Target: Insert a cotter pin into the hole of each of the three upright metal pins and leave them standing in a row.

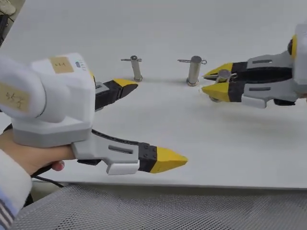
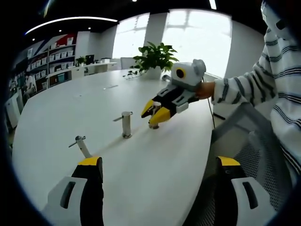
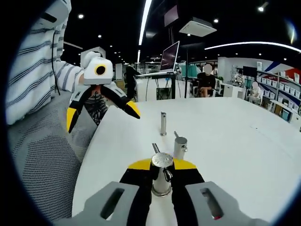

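Grasps the third pin (image 3: 161,172) in the right gripper (image 1: 206,81), just beside the middle pin (image 1: 194,70). Holds the left gripper (image 1: 160,120) released and empty, well apart from the middle pin. Looks like the last insertion, with cotter pins (image 1: 191,61) through the middle pin and the pin beyond it (image 1: 136,68). Next calls for letting go gently, keeping the row upright.

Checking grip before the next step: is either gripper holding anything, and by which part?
The right gripper grips the nearest metal pin by its shaft, just below the head. The left gripper is open and holds nothing.
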A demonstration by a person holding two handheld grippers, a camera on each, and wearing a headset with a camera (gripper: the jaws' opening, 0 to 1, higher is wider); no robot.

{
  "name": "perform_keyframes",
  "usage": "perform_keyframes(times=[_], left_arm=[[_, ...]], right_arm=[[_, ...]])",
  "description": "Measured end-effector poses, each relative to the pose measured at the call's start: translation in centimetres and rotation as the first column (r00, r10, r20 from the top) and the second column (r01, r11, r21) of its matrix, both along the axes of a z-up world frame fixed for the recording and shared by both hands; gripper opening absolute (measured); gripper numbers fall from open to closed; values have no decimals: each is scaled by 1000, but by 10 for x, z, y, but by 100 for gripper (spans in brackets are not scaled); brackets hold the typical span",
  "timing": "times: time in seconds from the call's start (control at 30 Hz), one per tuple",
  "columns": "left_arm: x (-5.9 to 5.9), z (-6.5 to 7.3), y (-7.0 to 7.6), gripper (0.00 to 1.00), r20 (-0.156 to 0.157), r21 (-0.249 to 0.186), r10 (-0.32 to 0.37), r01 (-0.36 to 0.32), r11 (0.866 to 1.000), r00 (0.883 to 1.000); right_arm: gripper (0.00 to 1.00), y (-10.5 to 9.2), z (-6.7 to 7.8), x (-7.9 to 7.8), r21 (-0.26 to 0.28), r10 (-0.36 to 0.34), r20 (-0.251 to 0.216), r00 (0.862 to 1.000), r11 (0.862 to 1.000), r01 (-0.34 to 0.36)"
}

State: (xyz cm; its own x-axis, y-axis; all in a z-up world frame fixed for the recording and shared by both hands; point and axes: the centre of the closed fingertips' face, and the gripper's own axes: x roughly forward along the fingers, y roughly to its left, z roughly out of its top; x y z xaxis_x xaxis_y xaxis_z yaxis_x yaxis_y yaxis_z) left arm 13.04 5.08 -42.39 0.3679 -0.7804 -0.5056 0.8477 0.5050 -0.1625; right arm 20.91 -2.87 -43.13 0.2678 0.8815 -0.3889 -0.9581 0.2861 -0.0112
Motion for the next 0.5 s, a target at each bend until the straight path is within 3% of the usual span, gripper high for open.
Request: perform_keyframes(times=[0.2, 0.33, 0.5], left_arm=[[-1, 0, 2, 99, -8, 9, 4, -4, 1000, 1000], [-1, -1, 3, 99, 2, 22, 17, -17, 1000, 1000], [-3, 0, 0, 99, -5, 24, 15, -15, 1000, 1000]], right_arm=[[9, -29, -3, 18, -15, -42, 2, 999, 999, 42], [9, -38, -11, 27, -41, -47, 1, 999, 998, 47], [9, -42, -20, 35, -36, -62, -14, 998, 997, 62]])
